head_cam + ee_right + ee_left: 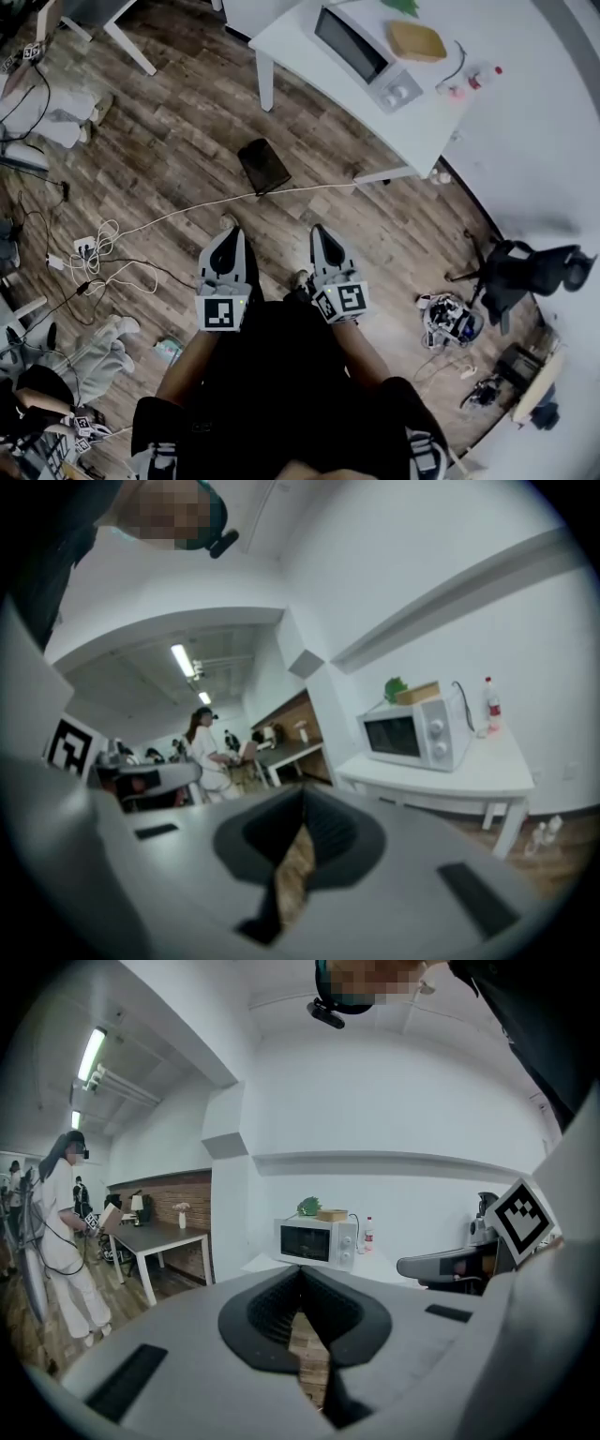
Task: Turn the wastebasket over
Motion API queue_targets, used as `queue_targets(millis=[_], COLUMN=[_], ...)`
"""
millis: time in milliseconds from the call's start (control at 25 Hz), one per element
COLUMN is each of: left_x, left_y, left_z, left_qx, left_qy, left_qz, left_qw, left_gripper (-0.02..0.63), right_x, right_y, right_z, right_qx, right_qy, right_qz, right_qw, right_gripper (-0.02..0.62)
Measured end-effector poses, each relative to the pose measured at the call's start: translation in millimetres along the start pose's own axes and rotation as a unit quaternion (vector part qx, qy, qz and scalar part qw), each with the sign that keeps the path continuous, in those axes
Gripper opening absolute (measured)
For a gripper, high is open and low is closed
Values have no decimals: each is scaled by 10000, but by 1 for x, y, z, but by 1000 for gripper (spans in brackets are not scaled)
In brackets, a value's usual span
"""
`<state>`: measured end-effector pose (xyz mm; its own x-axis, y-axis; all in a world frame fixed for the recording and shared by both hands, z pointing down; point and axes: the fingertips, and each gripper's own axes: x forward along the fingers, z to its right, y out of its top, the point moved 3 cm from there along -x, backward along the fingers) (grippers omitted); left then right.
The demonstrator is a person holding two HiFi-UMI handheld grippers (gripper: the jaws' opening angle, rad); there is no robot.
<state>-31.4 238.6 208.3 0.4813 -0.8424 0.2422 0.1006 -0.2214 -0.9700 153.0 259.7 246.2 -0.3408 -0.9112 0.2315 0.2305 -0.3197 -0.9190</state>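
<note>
In the head view a dark wastebasket (263, 165) rests on the wooden floor, ahead of both grippers and near the white table. My left gripper (229, 235) and my right gripper (321, 232) are held side by side at waist height and point toward it, well short of it. The jaws of each are shut with nothing between them. In the left gripper view the left gripper (302, 1279) shows only floor through its narrow slit, and so does the right gripper (302, 803) in its own view. The wastebasket shows in neither gripper view.
A white table (300, 28) carries a microwave (361, 47), a tan box (417, 40) and a bottle. A white cable (187, 214) crosses the floor to a power strip (84, 246). A black office chair (525, 267) stands at the right. A person in white (66, 1232) stands far left.
</note>
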Motion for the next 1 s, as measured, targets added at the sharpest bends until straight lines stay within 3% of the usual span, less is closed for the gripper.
queue_targets(millis=[560, 760, 1000], left_x=[113, 141, 171], left_y=[1, -13, -36], left_z=[-121, -140, -141], left_qx=[-402, -390, -378], left_qy=[-981, -1096, -1145], left_qz=[-274, -455, -497], left_qw=[9940, 9922, 9915], left_gripper=[35, 35, 34], right_x=[137, 166, 195], right_y=[-20, -49, -112], right_z=[-7, 4, 39], right_qx=[399, 695, 1262], right_qy=[-1161, -1298, -1405], right_qz=[-236, -347, -640], right_qw=[9922, 9885, 9799], right_gripper=[34, 32, 33])
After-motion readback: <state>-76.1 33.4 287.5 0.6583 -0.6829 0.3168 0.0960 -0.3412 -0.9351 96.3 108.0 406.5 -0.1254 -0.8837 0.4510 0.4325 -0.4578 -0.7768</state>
